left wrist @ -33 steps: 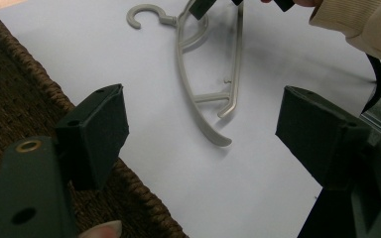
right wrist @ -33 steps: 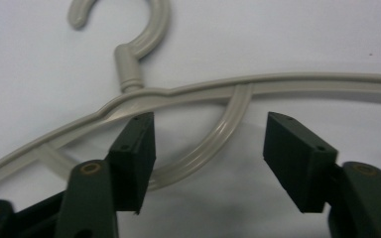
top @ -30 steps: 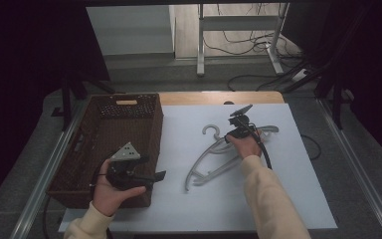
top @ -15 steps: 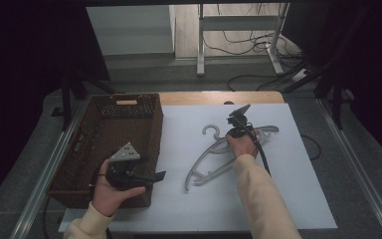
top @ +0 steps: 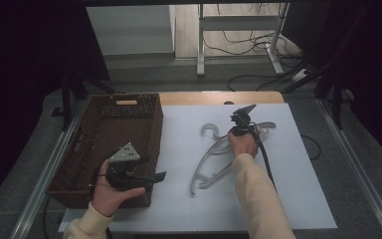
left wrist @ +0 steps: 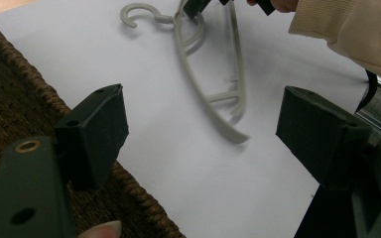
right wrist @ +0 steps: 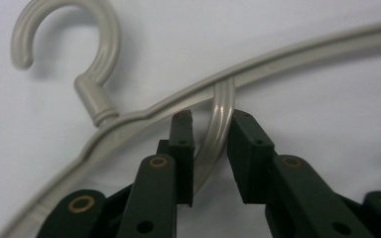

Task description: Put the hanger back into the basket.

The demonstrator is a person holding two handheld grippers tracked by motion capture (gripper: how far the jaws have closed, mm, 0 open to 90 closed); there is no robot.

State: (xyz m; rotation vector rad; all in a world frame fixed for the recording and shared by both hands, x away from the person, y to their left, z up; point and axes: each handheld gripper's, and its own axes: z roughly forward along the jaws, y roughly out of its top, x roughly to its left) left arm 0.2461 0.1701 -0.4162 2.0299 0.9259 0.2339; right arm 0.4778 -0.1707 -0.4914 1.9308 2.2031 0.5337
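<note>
Table (top: pixel 298 199) work has just reached the grasp: the grey hanger (top: pixel 214 159) lies flat right of the basket (top: pixel 107 144), not yet lifted. Right tongs (right wrist: pixel 211 136) have just been closing, clenched on its inner loop; left tongs (left wrist: pixel 201 129) hover released over the basket's near corner.
</note>
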